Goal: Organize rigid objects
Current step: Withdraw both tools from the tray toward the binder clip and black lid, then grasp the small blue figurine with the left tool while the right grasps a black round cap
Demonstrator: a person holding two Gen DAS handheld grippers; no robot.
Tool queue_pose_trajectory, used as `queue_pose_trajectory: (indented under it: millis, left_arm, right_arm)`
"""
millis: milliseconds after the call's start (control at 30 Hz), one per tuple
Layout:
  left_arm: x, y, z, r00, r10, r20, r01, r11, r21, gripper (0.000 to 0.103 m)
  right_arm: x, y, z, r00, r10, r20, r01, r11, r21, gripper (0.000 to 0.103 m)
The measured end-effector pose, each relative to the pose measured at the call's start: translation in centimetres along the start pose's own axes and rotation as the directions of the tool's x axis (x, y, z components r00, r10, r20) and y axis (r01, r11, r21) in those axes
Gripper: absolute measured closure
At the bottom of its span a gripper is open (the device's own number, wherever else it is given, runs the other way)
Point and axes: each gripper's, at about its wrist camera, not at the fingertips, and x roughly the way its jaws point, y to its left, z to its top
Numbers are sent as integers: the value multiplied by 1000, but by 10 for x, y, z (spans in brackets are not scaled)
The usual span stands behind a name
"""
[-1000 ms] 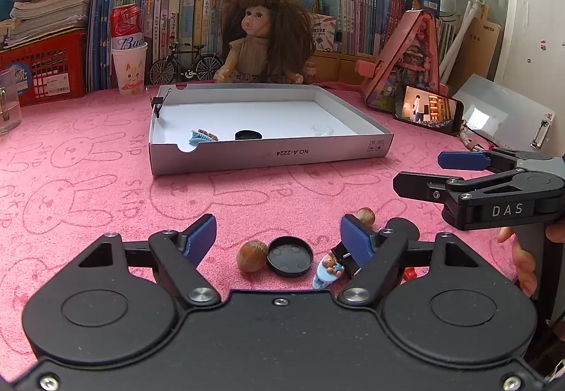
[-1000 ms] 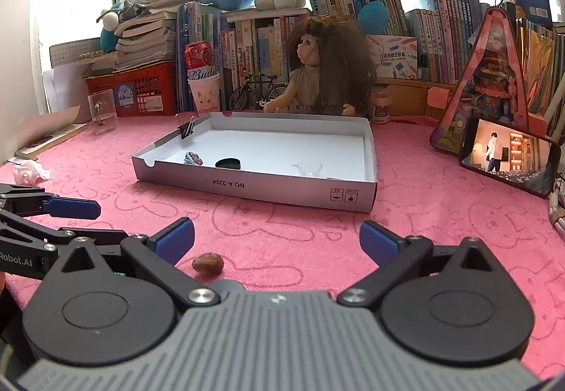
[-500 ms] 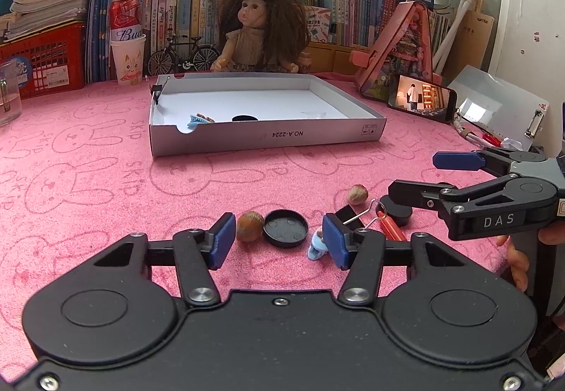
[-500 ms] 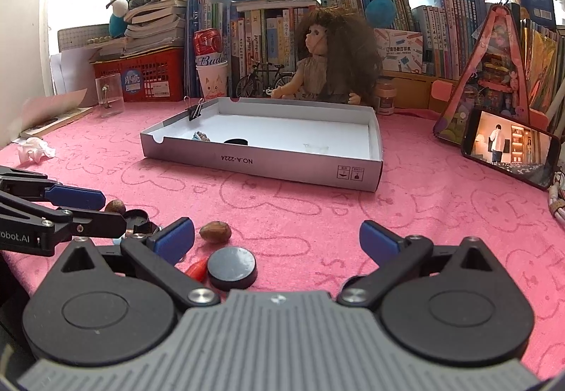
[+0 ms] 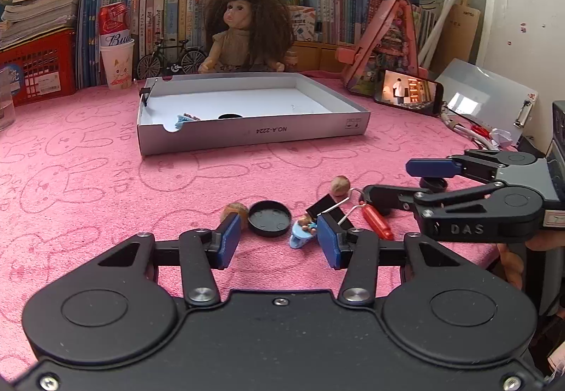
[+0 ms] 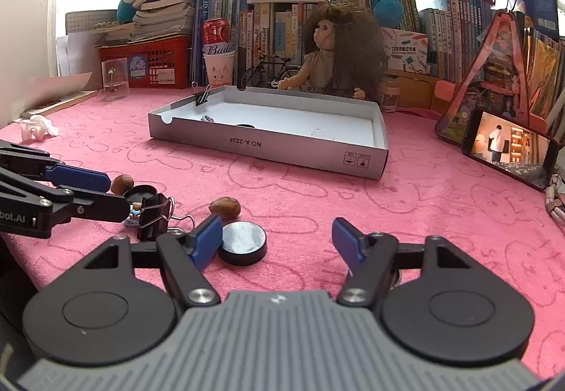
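Left wrist view shows my left gripper (image 5: 279, 242) closing around, not yet gripping, the black cap (image 5: 269, 218), my right gripper (image 6: 275, 241) narrowing empty beside the disc (image 6: 242, 242), both bound for the tray (image 5: 254, 135).

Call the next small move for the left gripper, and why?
Probably ease the left gripper forward so its pads bracket the black cap, then finish closing. Its jaws have just been closing with nothing pressed between them yet; the cap lies just ahead of the gap, with a nut and a small figurine close on either side.
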Motion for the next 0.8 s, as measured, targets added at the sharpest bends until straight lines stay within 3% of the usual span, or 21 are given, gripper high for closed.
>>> queue_pose_trajectory:
  millis: [67,167,333,400,800]
  left_arm:
    - [-1,-3,-1,1000,-16,-3,16,1000,7,58]
    - [-2,-8,-3,999,-35,-7,35,999,30,58]
    - [4,-15,-5,1000,-19,-10,20,999,43,68]
    - [8,-14,-5,1000,-20,-20,21,999,32,78]
    - [17,-12,-5,1000,-20,-15,20,1000,-6,87]
  right_arm:
    - [-1,-1,-1,1000,-1,0,1,1000,10,40]
    - [-2,0,-1,1000,8,-2,-8,1000,3,46]
    - [-3,5,-1,1000,24,0,-24,1000,-12,49]
    - [-3,6,-2,1000,28,-1,-28,1000,-13,49]
    - [-7,7,-5,999,52,-12,-52,999,-7,50]
